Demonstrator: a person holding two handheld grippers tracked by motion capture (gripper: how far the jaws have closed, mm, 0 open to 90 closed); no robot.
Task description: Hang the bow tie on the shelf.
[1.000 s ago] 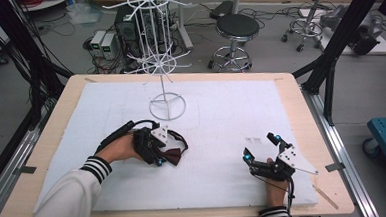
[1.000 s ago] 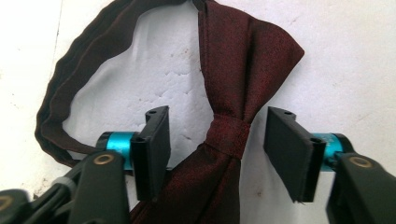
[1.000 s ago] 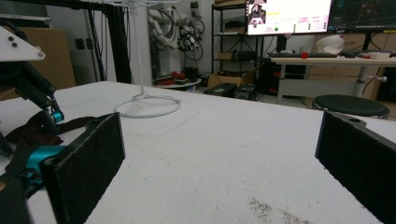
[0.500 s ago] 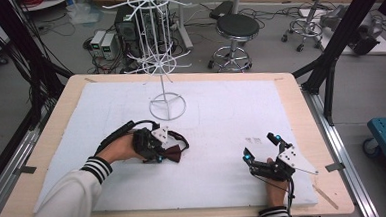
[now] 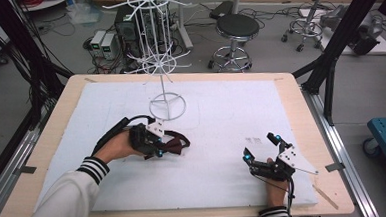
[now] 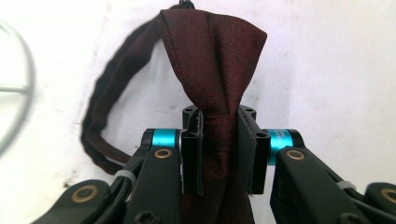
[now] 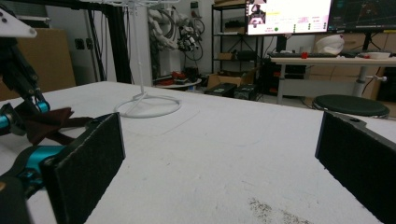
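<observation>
A dark red bow tie (image 6: 212, 60) with a looped neck strap (image 6: 100, 116) lies on the white table cover (image 5: 221, 112). My left gripper (image 6: 219, 140) is shut on the tie's middle, both pads pressing the fabric. From above, the left gripper (image 5: 159, 149) lies at the centre left with the bow tie (image 5: 175, 145) at its tip. My right gripper (image 5: 261, 147) rests near the front right, open, with nothing between its wide-apart pads (image 7: 88, 158). The right gripper view has the bow tie (image 7: 46, 123) at far left.
A white wire display stand (image 5: 167, 107) rises from a ring base just behind the left gripper; the stand (image 7: 147, 105) is also in the right gripper view. A small dark smudge (image 5: 255, 138) marks the cover. Stools and equipment stand beyond the table's far edge.
</observation>
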